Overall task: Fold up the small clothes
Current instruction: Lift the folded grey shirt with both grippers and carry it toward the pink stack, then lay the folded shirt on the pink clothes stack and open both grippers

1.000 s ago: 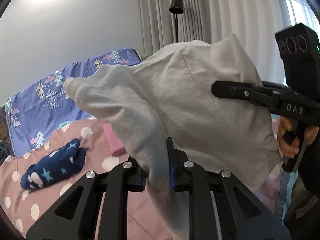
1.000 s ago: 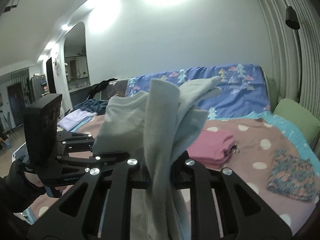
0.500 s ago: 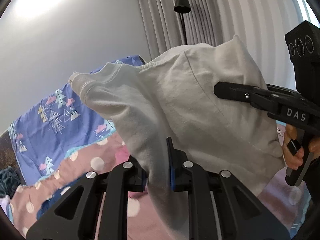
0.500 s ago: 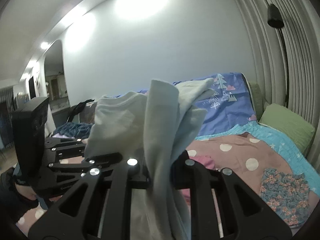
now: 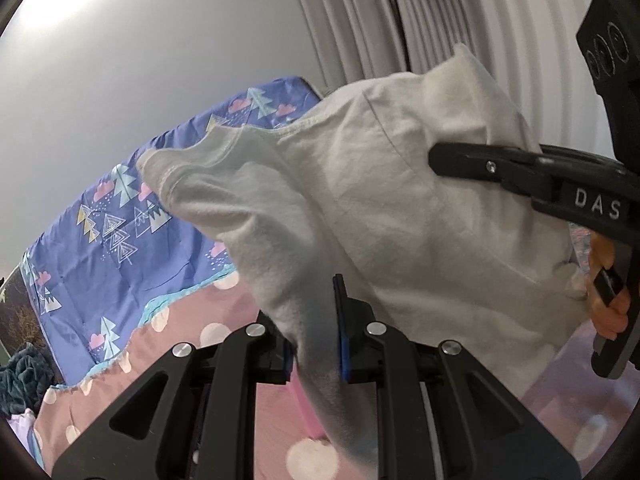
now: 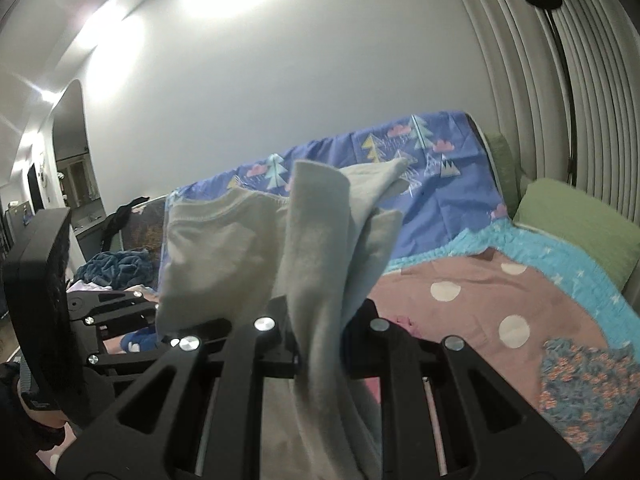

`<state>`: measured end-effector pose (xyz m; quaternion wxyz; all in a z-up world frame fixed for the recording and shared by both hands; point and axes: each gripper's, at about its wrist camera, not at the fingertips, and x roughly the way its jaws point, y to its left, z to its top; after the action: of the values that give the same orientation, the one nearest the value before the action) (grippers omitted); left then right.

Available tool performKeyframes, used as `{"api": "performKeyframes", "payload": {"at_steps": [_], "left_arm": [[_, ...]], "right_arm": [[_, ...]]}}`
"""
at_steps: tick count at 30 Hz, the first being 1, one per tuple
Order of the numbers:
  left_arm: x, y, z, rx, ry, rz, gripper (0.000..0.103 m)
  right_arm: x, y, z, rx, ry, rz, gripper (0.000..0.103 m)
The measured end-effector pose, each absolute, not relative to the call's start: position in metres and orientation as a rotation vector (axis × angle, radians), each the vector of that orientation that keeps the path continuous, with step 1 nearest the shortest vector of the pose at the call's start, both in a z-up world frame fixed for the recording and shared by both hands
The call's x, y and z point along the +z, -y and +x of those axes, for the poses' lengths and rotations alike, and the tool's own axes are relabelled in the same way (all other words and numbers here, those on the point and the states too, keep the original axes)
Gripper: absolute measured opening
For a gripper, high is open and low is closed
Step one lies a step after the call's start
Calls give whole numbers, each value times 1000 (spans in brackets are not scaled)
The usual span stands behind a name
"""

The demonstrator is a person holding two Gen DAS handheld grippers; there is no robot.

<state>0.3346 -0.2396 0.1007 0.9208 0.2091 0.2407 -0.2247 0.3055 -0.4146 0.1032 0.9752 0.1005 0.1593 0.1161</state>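
Left wrist view: pale garment [image 5: 360, 208] covers most of bed centre/right; its lower end is blurred, cut off at btm edge. Right gripper [image 5: 436, 156] body cut off at right edge. Right wrist view: floral cloth [image 6: 588, 396] cut off lower right; left gripper [image 6: 192, 324] tips hidden behind garment.

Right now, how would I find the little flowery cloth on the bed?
Start at the pink polka-dot blanket covering the bed. Follow it toward the lower right corner of the right wrist view. The flowery cloth lies flat there, the only blue piece covered in small orange blossoms.
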Motion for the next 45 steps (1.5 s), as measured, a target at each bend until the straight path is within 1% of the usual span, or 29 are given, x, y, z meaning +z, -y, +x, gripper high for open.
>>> {"api": "performKeyframes", "payload": {"at_steps": [5, 9, 10, 11, 12, 13, 14, 15, 17, 19, 20, 22, 24, 26, 28, 29, 30, 32, 33, 36, 38, 39, 40, 41, 42, 44, 45], "left_arm": [[89, 236, 369, -417, -512, 457, 17], [69, 241, 400, -374, -531, 482, 17], [63, 242, 406, -362, -533, 495, 20], [54, 242, 415, -335, -534, 516, 30], [43, 243, 423, -298, -540, 541, 41], [27, 243, 432, -217, -549, 590, 66], [14, 242, 435, -153, -543, 633, 71], [-1, 239, 435, -148, -541, 668, 71], [-19, 231, 433, -169, -576, 666, 71], [-39, 218, 432, -217, -664, 608, 71], [-47, 215, 430, -236, -698, 594, 71], [-67, 212, 424, -261, -754, 597, 73], [-83, 208, 416, -258, -748, 596, 73], [-88, 199, 406, -249, -726, 525, 73], [-87, 194, 403, -258, -762, 433, 74], [-84, 187, 399, -268, -776, 369, 79], [-81, 182, 391, -280, -777, 310, 81], [-77, 169, 371, -307, -766, 205, 81], [-74, 164, 358, -315, -755, 169, 82], [-65, 152, 308, -344, -704, 98, 87], [-56, 140, 268, -345, -664, 42, 94], [-53, 136, 255, -340, -656, 24, 98], [-46, 130, 233, -335, -632, 1, 100], [-42, 127, 217, -332, -609, -2, 102], [-34, 125, 196, -323, -574, 11, 102], [-22, 125, 168, -287, -511, 48, 102], [-15, 125, 153, -259, -476, 69, 102]], "right_arm": [[84, 407, 345, 220, -340, 233, 14], [67, 402, 378, 187, -366, 263, 14], [63, 401, 385, 178, -373, 265, 16], [55, 400, 395, 160, -385, 263, 19], [46, 400, 405, 128, -408, 248, 30], [30, 401, 418, 58, -457, 223, 46], [15, 405, 427, -33, -513, 215, 52], [-10, 414, 434, -131, -600, 236, 50], [-44, 426, 435, -121, -717, 297, 49], [-80, 431, 429, -103, -818, 294, 49], [-94, 430, 423, -111, -834, 270, 49], [-106, 433, 412, -106, -841, 288, 49], [-102, 440, 406, -95, -836, 346, 50], [-103, 441, 395, -71, -832, 361, 51], [-107, 443, 378, -38, -818, 407, 52], [-111, 449, 366, -21, -804, 464, 52], [-111, 453, 356, -14, -786, 514, 54], [-113, 463, 325, -12, -728, 618, 54], [-111, 463, 310, -16, -706, 627, 54], [-103, 454, 269, -28, -656, 587, 60], [-98, 442, 233, -32, -641, 537, 61], [-94, 435, 212, -39, -636, 506, 64], [-88, 429, 196, -38, -633, 482, 68], [-81, 422, 176, -37, -621, 449, 69], [-70, 412, 152, -49, -591, 400, 74], [-51, 400, 116, -83, -522, 331, 87], [-43, 397, 102, -99, -497, 318, 100]]}}
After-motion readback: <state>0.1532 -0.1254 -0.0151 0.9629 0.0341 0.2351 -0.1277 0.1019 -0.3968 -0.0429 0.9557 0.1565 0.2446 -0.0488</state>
